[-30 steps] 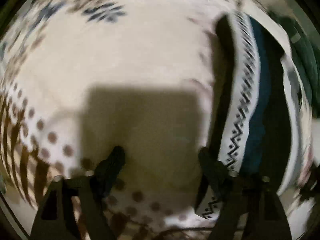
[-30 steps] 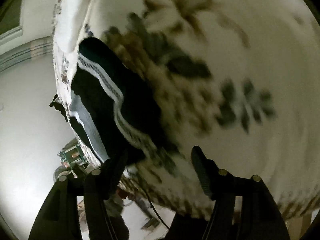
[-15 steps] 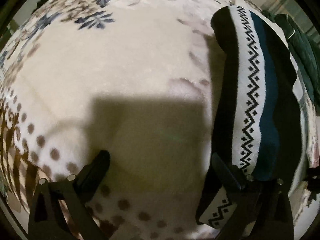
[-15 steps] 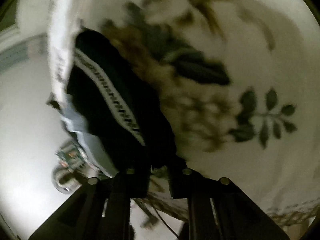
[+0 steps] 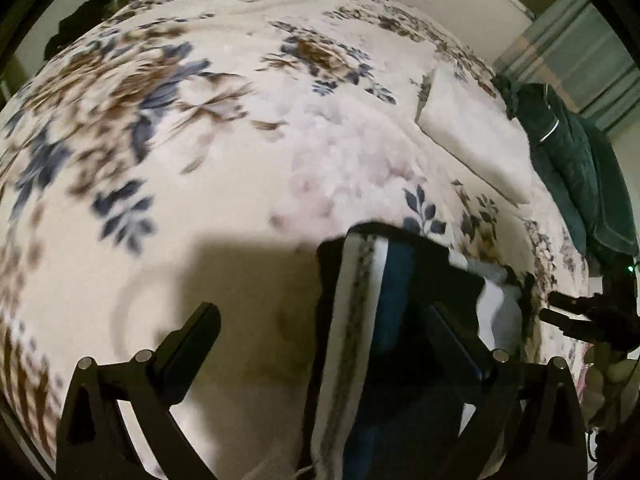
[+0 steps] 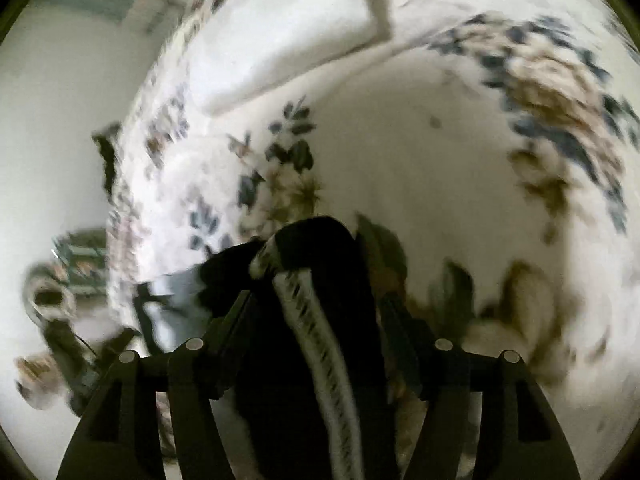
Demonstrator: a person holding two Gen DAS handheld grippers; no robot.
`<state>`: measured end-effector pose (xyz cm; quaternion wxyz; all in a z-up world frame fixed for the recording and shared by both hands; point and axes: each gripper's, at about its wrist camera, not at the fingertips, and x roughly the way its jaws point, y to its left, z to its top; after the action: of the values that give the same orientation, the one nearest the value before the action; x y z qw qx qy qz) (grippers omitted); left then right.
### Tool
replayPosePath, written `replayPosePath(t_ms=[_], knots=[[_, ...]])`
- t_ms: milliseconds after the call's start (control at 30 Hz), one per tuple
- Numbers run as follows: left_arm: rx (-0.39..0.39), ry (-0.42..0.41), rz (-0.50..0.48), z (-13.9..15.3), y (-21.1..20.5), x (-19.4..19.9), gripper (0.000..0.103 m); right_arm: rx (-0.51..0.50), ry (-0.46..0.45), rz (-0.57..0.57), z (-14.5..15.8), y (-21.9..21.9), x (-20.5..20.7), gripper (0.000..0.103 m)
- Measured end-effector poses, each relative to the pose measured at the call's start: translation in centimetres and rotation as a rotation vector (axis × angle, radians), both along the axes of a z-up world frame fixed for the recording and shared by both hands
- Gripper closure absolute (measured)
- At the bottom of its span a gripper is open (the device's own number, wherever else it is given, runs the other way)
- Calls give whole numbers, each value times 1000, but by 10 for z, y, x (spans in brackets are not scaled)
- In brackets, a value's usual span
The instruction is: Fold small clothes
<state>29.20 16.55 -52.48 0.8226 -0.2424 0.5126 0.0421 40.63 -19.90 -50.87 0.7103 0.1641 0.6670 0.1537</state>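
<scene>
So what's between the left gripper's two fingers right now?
Left wrist view: mostly bare floral blanket in shadow; the dark patterned garment lies against the right finger.

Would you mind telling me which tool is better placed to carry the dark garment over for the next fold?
Right, probably. The right tool has the garment between its fingers, while the left tool stands open, the cloth only by its right finger.

A small dark knitted garment (image 5: 400,320) lies on a cream floral blanket, near its edge. It is mostly black, with a white band carrying a black zigzag pattern, a teal-blue stripe beside that band, and a pale grey-white part at its far side. In the right wrist view the garment (image 6: 320,320) rises in a bunched fold, the patterned band running along its length.
</scene>
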Motion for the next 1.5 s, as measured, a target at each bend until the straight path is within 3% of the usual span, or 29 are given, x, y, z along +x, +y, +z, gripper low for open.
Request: replayPosePath(t_ms=[33, 67, 300, 533, 600, 633, 667, 833, 967, 1067, 1100, 1133, 1167, 1200, 1233, 1300, 1367, 1433, 1467, 1500], knots=[[1, 1, -9, 2, -5, 0, 0, 6, 10, 16, -6, 8, 0, 64], [8, 2, -15, -2, -2, 0, 0, 28, -7, 15, -7, 11, 0, 99], [-19, -14, -33, 1, -4, 7, 0, 42, -173, -125, 37, 2, -11, 100], [-93, -8, 6, -7, 4, 15, 0, 29, -208, -187, 55, -10, -10, 100], [-118, -32, 16, -9, 7, 16, 31, 20, -208, -191, 55, -11, -8, 100], [-149, -41, 18, -13, 9, 17, 80, 15, -212, -193, 55, -11, -7, 100], [-180, -37, 21, -16, 11, 18, 87, 8, -216, -194, 54, -9, -5, 100], [-253, -73, 72, -22, 23, 24, 88, -38, -203, -197, 35, -5, 6, 100], [-282, -41, 85, -37, 26, 33, 87, -115, -156, -168, -2, 2, 18, 100], [-369, -12, 117, -43, 38, 33, 80, -60, -8, -140, -34, 2, 26, 98], [-384, 0, 141, -41, 45, 28, 65, -31, 8, -155, -35, -2, 26, 96], [-394, 3, 160, -37, 50, 22, 47, -13, 13, -160, -33, -6, 26, 90], [-406, -5, 174, -35, 53, 17, 37, 12, 9, -159, -27, -11, 26, 73], [-424, -30, 195, -30, 58, 6, 36, 23, -6, -161, -21, -15, 25, 61], [-427, -40, 204, -27, 60, -1, 36, 45, -29, -168, -15, -19, 22, 42], [-418, -36, 176, -26, 56, -14, 36, 89, -45, -166, -9, -25, 19, 39], [-381, -12, 133, -30, 45, -17, 36, 112, -2, -134, -20, -23, 20, 39], [-328, -24, 107, -31, 31, -16, 45, 151, 50, -112, -36, -17, 22, 39], [-325, -45, 98, -30, 28, -16, 84, 195, 74, -104, -43, -13, 22, 49], [-309, -57, 75, -27, 23, -11, 91, 214, 70, -100, -44, -10, 21, 67]])
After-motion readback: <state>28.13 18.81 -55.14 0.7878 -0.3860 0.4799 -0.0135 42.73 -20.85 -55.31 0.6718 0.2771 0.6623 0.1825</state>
